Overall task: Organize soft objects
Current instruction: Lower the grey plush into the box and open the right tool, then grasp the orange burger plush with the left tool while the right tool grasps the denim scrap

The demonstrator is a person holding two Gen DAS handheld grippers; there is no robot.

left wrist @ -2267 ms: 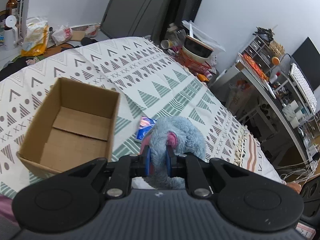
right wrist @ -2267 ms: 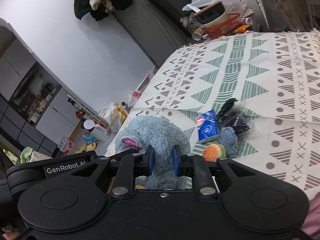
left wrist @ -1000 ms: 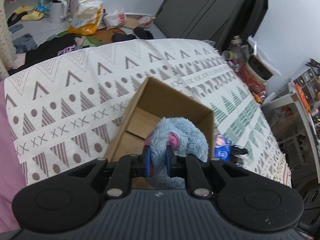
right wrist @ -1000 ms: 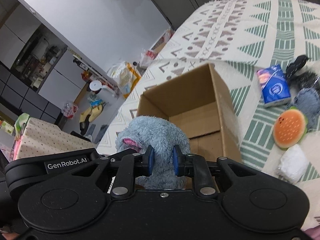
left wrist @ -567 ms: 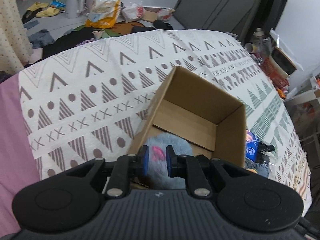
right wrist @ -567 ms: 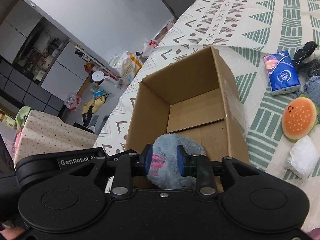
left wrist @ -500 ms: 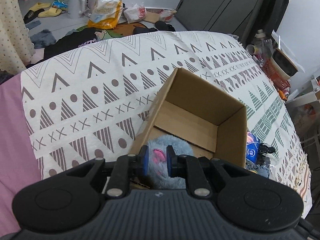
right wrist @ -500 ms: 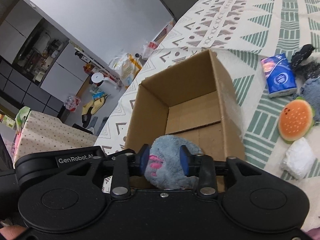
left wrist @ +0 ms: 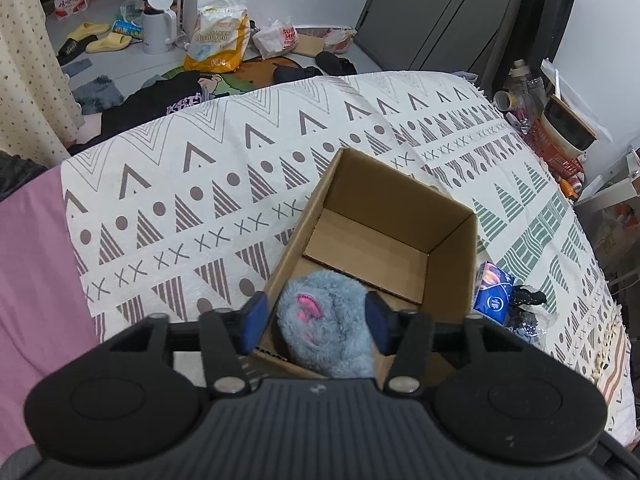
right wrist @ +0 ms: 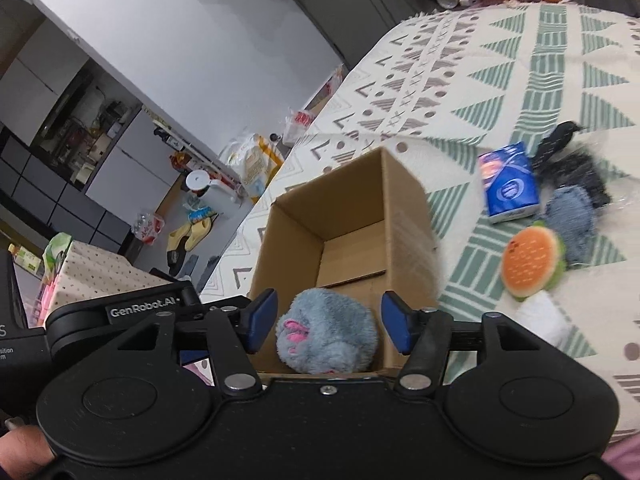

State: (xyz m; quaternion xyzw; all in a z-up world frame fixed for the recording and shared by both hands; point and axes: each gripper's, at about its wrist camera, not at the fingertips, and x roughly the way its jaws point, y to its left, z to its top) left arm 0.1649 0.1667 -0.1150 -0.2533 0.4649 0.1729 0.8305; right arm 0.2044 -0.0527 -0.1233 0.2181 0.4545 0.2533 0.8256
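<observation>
Blue plush toy (left wrist: 328, 332) lying in the near end of my cardboard box (left wrist: 452, 240), left gripper (left wrist: 316, 322) and right gripper (right wrist: 327, 326) both just opened, released, pads clear of it.

- White kettle (left wrist: 158, 24) standing on the floor.
- Yellow slippers (left wrist: 98, 40) lying near it.
- Yellow bag (left wrist: 216, 40) beside the kettle.
- Red basket (left wrist: 560, 148) past the bed's far corner.

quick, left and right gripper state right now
Left gripper: open, jaws just widened, fluffy grey-blue plush toy between them, unpressed.
Right gripper: open, jaws just widened, clear of the same toy.
</observation>
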